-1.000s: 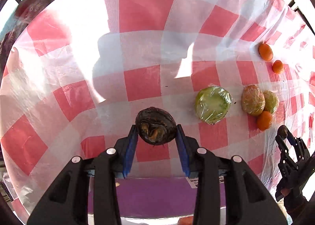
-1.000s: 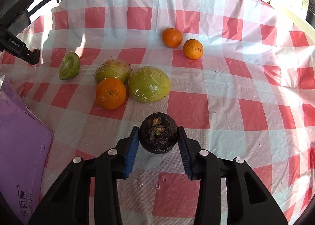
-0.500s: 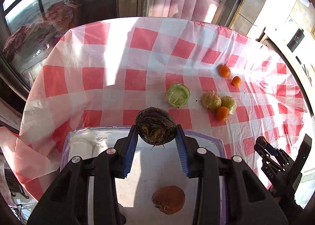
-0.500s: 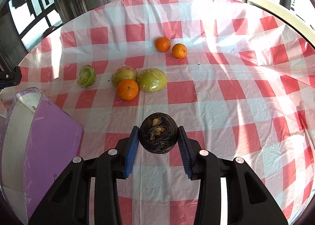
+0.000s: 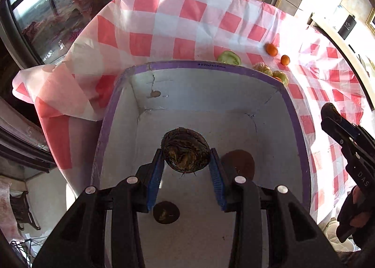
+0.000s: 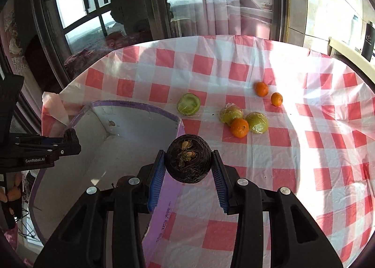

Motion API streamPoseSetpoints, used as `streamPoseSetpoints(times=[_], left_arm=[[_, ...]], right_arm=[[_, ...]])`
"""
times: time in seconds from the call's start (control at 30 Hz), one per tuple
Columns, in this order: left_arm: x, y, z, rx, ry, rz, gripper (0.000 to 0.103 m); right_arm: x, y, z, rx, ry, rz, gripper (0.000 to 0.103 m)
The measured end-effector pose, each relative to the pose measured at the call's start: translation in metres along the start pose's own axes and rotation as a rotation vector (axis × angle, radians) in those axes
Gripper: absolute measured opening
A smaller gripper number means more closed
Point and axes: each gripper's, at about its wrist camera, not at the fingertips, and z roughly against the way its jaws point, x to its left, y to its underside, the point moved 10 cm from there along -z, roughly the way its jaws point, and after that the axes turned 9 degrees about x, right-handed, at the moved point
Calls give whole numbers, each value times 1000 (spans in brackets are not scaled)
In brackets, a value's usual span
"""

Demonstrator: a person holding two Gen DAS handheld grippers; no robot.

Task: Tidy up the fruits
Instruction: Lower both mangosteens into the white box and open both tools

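Note:
My left gripper is shut on a dark wrinkled fruit and holds it above the inside of the purple-rimmed white box. Two dark fruits lie on the box floor. My right gripper is shut on another dark round fruit, over the box's right wall. On the checked cloth lie a green half fruit, two wrapped green fruits and three oranges.
The red-and-white cloth covers a round table by dark windows. The cloth hangs over the table edge left of the box. The right gripper shows at the right edge of the left wrist view.
Both grippers rose and drew back toward the box with their fruits. The left one now hangs over the box interior; the right one moved left to the box wall.

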Motion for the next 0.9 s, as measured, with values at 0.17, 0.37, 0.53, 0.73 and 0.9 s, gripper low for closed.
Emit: streamPoseSetpoints(times=[0.17,0.37,0.53,0.73,0.9], left_arm=[[6,20,-12,35,-23,-20,39],[18,37,-37,102,-71,-13,39],[20,46,-55,161,-117,-33,39],[24,54,-77,241,-157,-34,39],[28,58,-89,273,-174,-40,40]], right_arm=[[61,5,-1,27,-35,175,39],[110,53,-31,222,-30,411,39],[126,92,-54,384,-37,525,39],[130,124,-74,539,-52,553,39],[132,139,-82,606,-57,569,39]])
